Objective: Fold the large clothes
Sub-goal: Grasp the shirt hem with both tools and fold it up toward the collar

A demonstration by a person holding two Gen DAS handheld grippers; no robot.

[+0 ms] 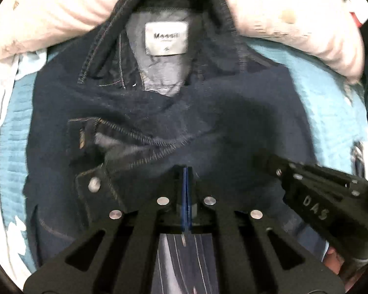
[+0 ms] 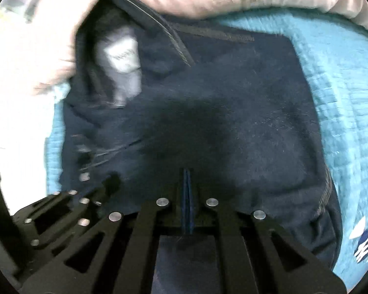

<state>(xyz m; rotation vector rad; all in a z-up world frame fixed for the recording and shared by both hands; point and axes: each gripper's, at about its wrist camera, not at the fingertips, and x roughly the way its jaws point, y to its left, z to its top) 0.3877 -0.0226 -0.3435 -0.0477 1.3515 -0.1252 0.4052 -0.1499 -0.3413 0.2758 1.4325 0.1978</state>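
While my left gripper (image 1: 187, 171) and right gripper (image 2: 187, 172) are hovering fully closed, holding nothing, the jacket (image 1: 159, 112) is lying lengthwise, collar (image 1: 139, 24) pointing away toward the pillow (image 1: 282, 7); I'm seeing blue bedding (image 2: 336, 93) underneath.

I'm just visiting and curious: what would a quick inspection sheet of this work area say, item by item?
Surface: teal textured bedspread under the garment.
Job's things: dark navy jacket, collar up, white neck label showing, snap button on the placket.
Clutter: pale pillow beyond the collar, its edge under it.
Grippers: left hand-held gripper shut; right hand-held gripper shut; both point down at the jacket; whether they pinch cloth is unclear.
Cables: nothing seen.
Surroundings: blurred, too unclear to tell.
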